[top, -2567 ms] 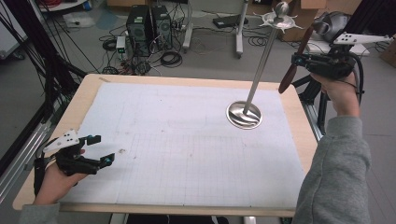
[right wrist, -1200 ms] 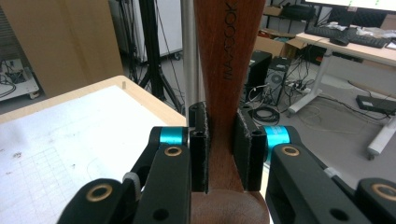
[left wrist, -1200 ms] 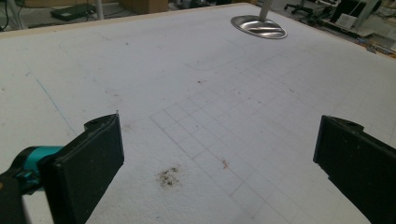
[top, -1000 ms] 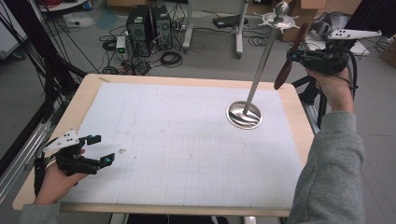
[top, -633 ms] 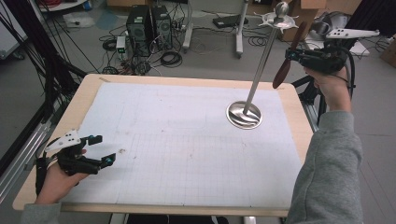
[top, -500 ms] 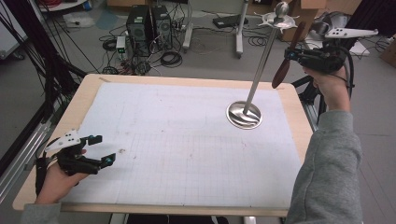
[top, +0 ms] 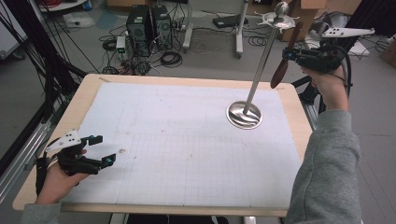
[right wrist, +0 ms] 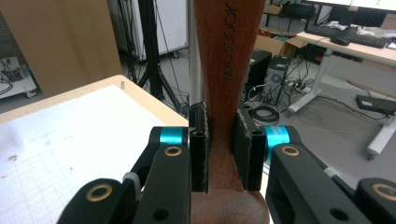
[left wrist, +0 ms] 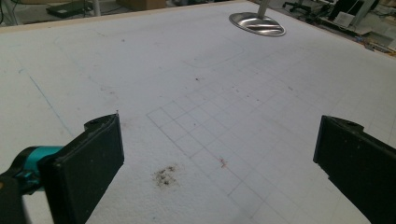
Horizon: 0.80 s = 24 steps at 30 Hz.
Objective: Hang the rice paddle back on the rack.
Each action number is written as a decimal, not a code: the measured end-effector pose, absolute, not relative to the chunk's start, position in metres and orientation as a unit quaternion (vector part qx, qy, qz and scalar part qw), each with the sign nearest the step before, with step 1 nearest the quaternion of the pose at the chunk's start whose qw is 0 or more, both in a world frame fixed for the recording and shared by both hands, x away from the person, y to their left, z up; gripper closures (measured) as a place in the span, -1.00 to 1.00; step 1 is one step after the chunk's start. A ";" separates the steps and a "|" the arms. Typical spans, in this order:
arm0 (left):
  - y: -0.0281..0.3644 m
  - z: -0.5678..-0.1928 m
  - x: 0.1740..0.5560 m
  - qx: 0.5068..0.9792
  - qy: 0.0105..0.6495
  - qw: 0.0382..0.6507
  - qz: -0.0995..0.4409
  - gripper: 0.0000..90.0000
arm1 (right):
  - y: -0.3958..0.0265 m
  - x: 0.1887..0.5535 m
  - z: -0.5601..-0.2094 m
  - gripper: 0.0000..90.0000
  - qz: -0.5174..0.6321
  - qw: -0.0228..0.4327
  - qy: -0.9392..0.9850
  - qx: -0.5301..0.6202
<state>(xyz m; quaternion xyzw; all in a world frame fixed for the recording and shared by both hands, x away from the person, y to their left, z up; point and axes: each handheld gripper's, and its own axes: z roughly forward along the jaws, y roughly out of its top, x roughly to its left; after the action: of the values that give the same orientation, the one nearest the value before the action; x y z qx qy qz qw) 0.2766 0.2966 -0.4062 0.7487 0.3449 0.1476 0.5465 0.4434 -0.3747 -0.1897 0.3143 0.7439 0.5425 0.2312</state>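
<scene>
Item: wooden spoon [top: 283,65], dark brown, lettering along the handle.
Location: in the air off the table's [top: 88,95] 2 o'clock corner, just beside the top of the stand [top: 261,60], right of its pole.
Long axis: steep, near upright, tilted; the narrow end points up toward the hooks [top: 279,17], the broad end hangs down-left.
Right gripper [right wrist: 220,149]: clamped on the spoon, both pads pressed flat against the handle's sides.
Left gripper [top: 95,148]: jaws wide apart, nothing between them, resting low at the table's 8 o'clock corner.
Stand: steel pole rising from a round base [top: 243,115] at 2 o'clock on the white mat [top: 187,140], leaning toward 1 o'clock in the high view.
Step in hand: probably bringing the spoon up to the hooks to hang it; not yet hung.
Next move calls for: lifting the upper end to hook level and easing it onto a hook before loosening the pads; whether the handle has a hanging hole cannot be told.
</scene>
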 end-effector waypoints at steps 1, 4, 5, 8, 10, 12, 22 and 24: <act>0.297 -0.406 0.277 0.749 0.345 0.547 0.147 -0.95 | -0.374 0.444 -0.190 0.73 0.541 0.232 0.745 0.314; 0.297 -0.406 0.277 0.749 0.345 0.547 0.148 -0.95 | -0.373 0.445 -0.191 0.73 0.541 0.226 0.746 0.316; 0.297 -0.407 0.277 0.749 0.345 0.546 0.148 -0.95 | -0.373 0.445 -0.192 0.73 0.542 0.228 0.746 0.315; 0.297 -0.407 0.277 0.749 0.345 0.546 0.148 -0.95 | -0.372 0.446 -0.192 0.73 0.543 0.227 0.745 0.314; 0.297 -0.407 0.277 0.749 0.345 0.545 0.148 -0.95 | -0.372 0.446 -0.194 0.73 0.545 0.224 0.743 0.316; 0.296 -0.407 0.277 0.749 0.346 0.545 0.147 -0.95 | -0.372 0.446 -0.195 0.73 0.548 0.223 0.742 0.317; 0.296 -0.408 0.277 0.751 0.346 0.543 0.147 -0.95 | -0.371 0.447 -0.195 0.71 0.545 0.230 0.741 0.318; 0.296 -0.408 0.277 0.750 0.345 0.544 0.147 -0.95 | -0.371 0.447 -0.195 0.62 0.545 0.237 0.739 0.317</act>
<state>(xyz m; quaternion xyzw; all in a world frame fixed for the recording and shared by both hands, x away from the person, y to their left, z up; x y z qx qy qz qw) 0.2766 0.2959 -0.4076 0.7503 0.3454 0.1470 0.5442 0.4467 -0.3705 -0.1955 0.3168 0.7395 0.5446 0.2370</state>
